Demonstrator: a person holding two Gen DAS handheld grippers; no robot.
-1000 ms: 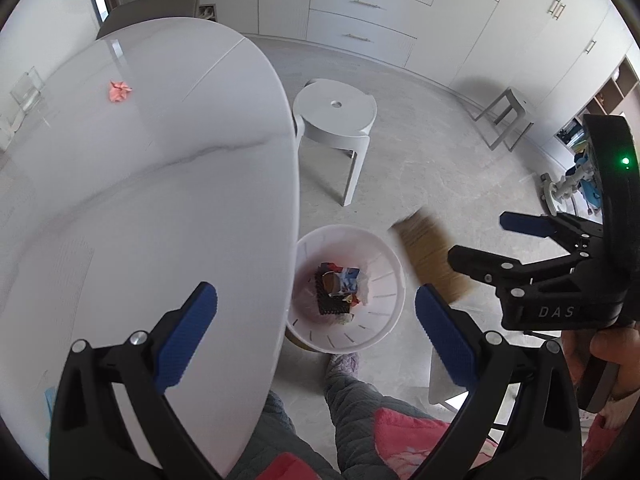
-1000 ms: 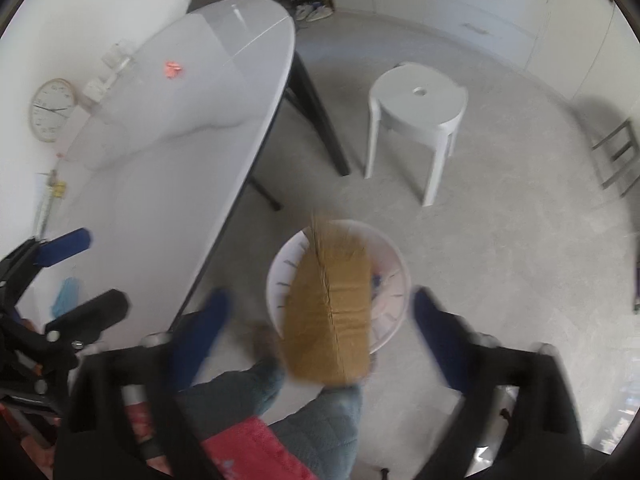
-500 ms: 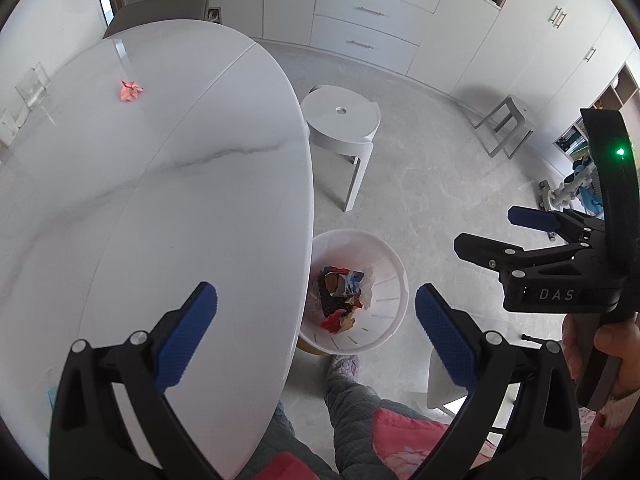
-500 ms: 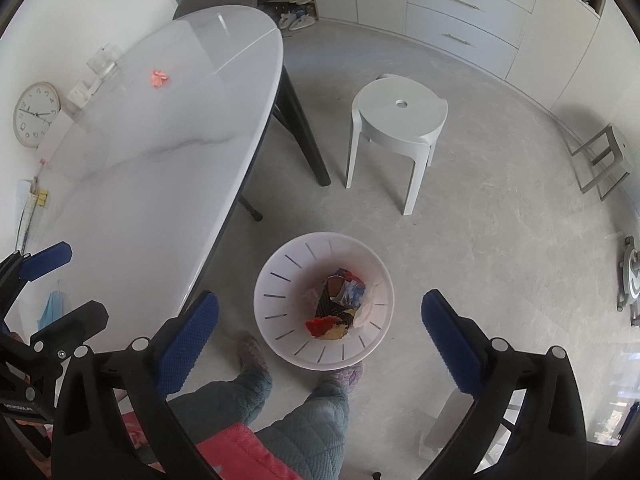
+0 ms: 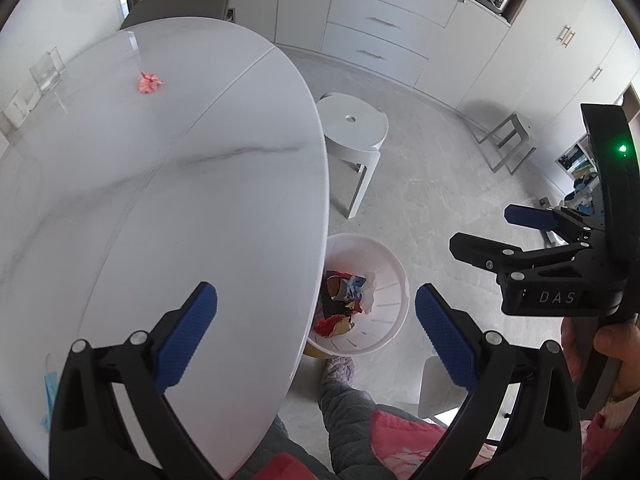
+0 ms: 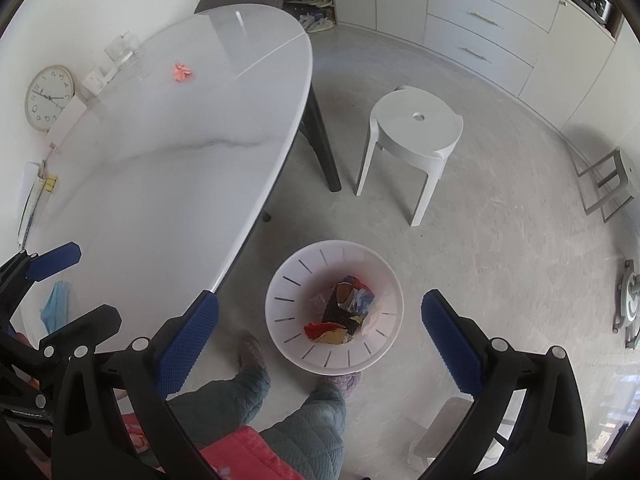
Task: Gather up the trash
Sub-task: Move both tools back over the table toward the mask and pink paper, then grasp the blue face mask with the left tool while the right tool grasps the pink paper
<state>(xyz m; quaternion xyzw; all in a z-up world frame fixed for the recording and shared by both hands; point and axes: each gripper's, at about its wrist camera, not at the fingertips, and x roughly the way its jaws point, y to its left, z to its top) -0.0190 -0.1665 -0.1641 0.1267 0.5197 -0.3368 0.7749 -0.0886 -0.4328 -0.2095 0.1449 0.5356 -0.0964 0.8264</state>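
A white slotted trash bin [image 6: 280, 304] stands on the floor beside the white marble table [image 6: 160, 184], holding several crumpled wrappers [image 6: 344, 316]. It also shows in the left wrist view [image 5: 394, 312]. A crumpled pink scrap [image 5: 149, 82] lies on the far part of the table; it also shows in the right wrist view [image 6: 183, 73]. A light blue item [image 6: 56, 308] lies at the table's near edge. My left gripper [image 5: 316, 324] is open and empty over the table edge. My right gripper [image 6: 320, 328] is open and empty above the bin.
A white stool [image 6: 416, 132] stands on the floor past the bin. A grey step stool [image 6: 608, 184] is at the right. Cabinets [image 5: 380, 28] line the far wall. A clock [image 6: 49, 97] and a glass container [image 6: 120, 51] sit at the table's far left. My legs [image 6: 296, 416] are below.
A brown cardboard piece that was at my right gripper one second ago has dropped into the bin. Both grippers have since risen and tilted toward the table.
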